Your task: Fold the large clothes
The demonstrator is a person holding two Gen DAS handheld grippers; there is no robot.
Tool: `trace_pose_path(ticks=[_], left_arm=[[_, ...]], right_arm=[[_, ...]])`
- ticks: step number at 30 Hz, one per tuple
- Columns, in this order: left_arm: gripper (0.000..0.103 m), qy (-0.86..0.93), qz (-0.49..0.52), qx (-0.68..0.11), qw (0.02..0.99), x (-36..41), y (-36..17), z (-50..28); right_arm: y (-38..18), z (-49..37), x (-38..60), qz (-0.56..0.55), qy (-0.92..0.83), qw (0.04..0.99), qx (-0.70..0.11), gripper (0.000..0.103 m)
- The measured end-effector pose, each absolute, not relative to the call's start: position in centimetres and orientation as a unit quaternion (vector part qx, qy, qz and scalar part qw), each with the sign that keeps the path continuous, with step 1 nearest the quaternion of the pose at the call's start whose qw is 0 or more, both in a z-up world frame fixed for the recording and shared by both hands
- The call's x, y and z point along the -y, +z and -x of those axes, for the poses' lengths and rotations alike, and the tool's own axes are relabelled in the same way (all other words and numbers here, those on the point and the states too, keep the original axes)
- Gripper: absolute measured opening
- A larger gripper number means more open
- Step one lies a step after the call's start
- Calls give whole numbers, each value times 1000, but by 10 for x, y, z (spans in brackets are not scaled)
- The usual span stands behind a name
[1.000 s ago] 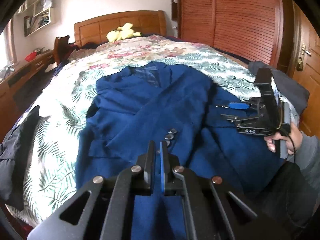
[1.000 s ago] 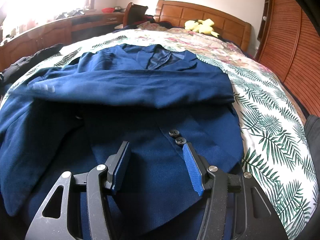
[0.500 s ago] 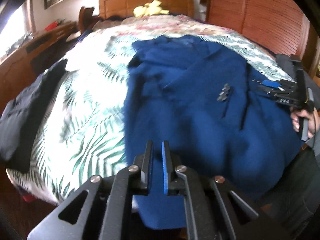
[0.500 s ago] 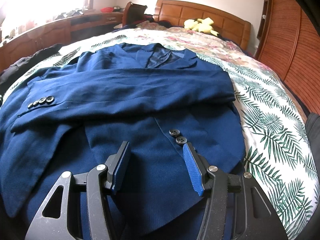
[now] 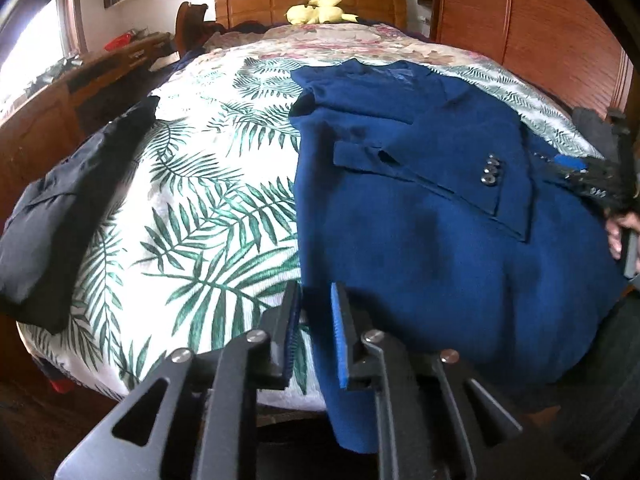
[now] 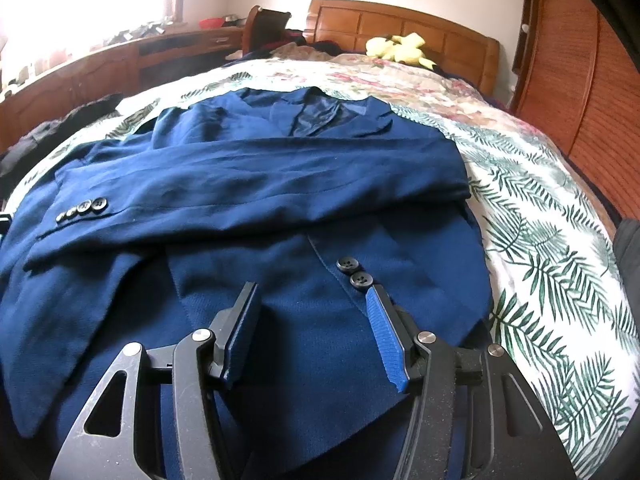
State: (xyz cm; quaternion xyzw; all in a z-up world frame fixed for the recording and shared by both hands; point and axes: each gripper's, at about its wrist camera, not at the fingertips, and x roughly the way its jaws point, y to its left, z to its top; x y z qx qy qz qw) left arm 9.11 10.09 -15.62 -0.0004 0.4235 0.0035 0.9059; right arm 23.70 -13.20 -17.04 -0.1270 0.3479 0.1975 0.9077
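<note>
While the dark folded garment (image 5: pixel 60 208) is just sitting along the left edge of the palm-leaf print bedspread (image 5: pixel 192 216), the real business is happening further right. The left gripper (image 5: pixel 314 332) is hovering at the near edge of the bed, right over the left side seam of the navy blue suit jacket (image 5: pixel 420 248), and its jaws are opening, only a narrow gap so far. The jacket's edge is showing in that gap, but I can't say the pads are pinching it; looks like nothing is gripped.

The jacket itself is lying face up across the middle-to-right part of the bed, collar toward the wooden headboard (image 6: pixel 400 28), hem hanging over the near edge, one sleeve (image 6: pixel 256 184) folded across the chest with its cuff buttons (image 6: pixel 82 210) showing.

Over on the right, the right gripper (image 6: pixel 314 336) is hanging about half open above the hem near the two front buttons (image 6: pixel 354 272), holding nothing.

What's worrying me: that crossed sleeve is loose, so lifting the left side could be sliding it off and undoing the fold. Also the gap is narrow, so it might be catching only one layer, or snagging the bedspread too. And the hem hanging off the edge could be dragging the whole thing down.
</note>
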Motion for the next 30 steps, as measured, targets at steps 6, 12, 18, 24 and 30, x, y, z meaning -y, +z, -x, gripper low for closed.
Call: trace_pose_path(ticks=[6,12,18,24,30], left_arm=[[17,1,10,-425,905,-107,-158,-98],[18,5,8,-423,906,-106,-158,-101],[19,0,13,-423,906,-107,-155,-95],[20,-26,16,-430,902,-102,-151,-77],[23,-32,8,-439,898,-99,-159,-74]], right_arm=[[-156,-225,143,130,189,911,-343,57],[-145,-195,172,118,189,907,-356,77],[-158,-167,211,117,148,897,-399,77],[-163,-146,245,90,123,890,-429,77],[-165,-138,240,87,151,883,-435,56]])
